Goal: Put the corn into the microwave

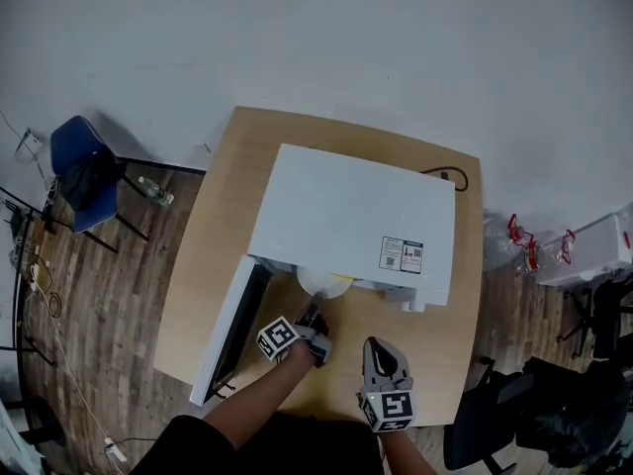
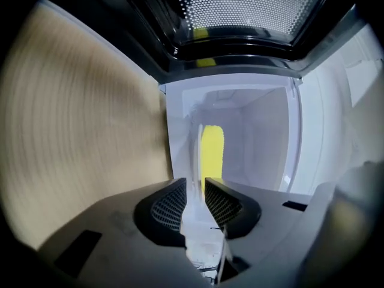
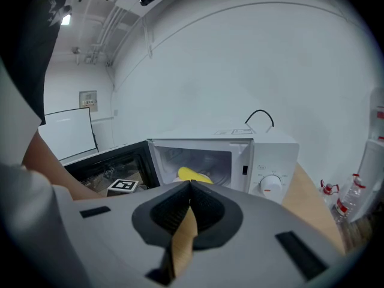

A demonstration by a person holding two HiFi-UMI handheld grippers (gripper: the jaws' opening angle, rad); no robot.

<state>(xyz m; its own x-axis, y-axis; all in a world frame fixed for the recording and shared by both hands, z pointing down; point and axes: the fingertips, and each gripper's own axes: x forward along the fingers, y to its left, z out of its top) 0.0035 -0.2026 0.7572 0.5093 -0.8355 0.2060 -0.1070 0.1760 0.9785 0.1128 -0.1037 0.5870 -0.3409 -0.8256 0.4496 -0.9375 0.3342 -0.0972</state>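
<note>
A white microwave [image 1: 346, 211] stands on the wooden table [image 1: 430, 334] with its door [image 1: 229, 330] swung open to the left. At its mouth rests a white plate [image 1: 318, 285] carrying the yellow corn [image 1: 339, 277]. My left gripper [image 1: 315, 317] reaches to the plate's near rim. In the left gripper view the rim [image 2: 198, 161] runs edge-on between the pads and fills the gap, with the corn [image 2: 212, 152] behind it inside the cavity. My right gripper [image 1: 381, 349] hovers over the table in front of the microwave, jaws shut and empty [image 3: 191, 188]. From there the corn [image 3: 193, 174] shows in the open cavity.
A black cable [image 1: 450, 176] lies behind the microwave. On the floor stand a blue chair [image 1: 81, 166] and a bottle [image 1: 155, 191] at the left, plastic bottles [image 1: 524, 237] and a black chair [image 1: 504, 414] at the right. Control knobs [image 3: 271, 185] face my right gripper.
</note>
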